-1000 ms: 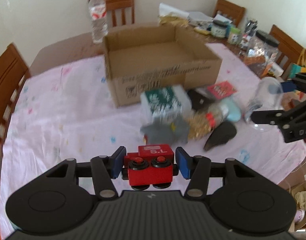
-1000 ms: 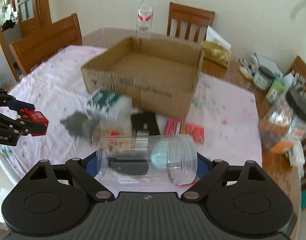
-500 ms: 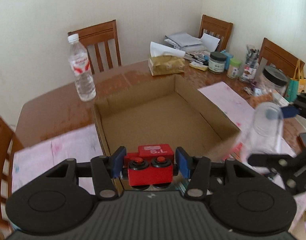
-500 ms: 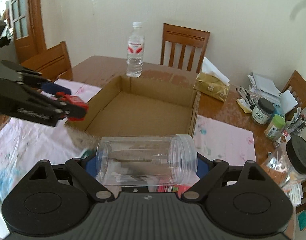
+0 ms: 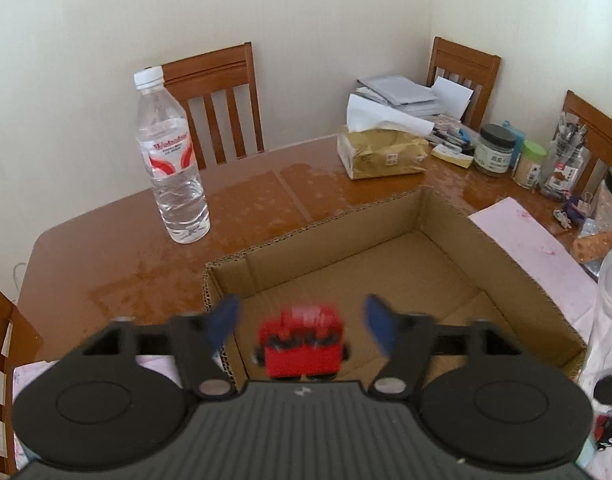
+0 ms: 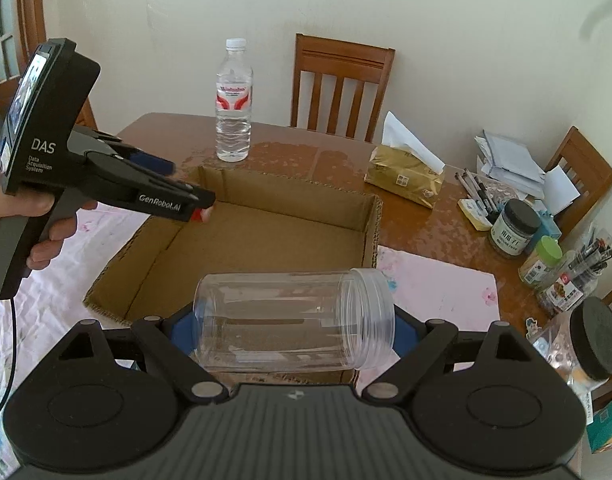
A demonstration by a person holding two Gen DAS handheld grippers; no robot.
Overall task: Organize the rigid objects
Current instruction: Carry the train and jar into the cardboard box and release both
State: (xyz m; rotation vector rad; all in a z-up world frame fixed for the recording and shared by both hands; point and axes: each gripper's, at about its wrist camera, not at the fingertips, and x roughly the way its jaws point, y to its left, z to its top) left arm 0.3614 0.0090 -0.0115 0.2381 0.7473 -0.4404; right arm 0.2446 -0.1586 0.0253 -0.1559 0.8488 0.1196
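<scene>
While the left gripper tilts down over the cardboard box, its jaws are opening, blue pads clear of the blurry red toy train between them, just above the box's bare floor. Right gripper angles down too, clamped on a clear plastic jar lying sideways over the box's near edge.

Soft daylight, fisheye views with motion blur

Even light is filling the room; the red toy train and blue pads are smearing, the wet table is glaring faintly, and edges are bending into dark corners.
</scene>
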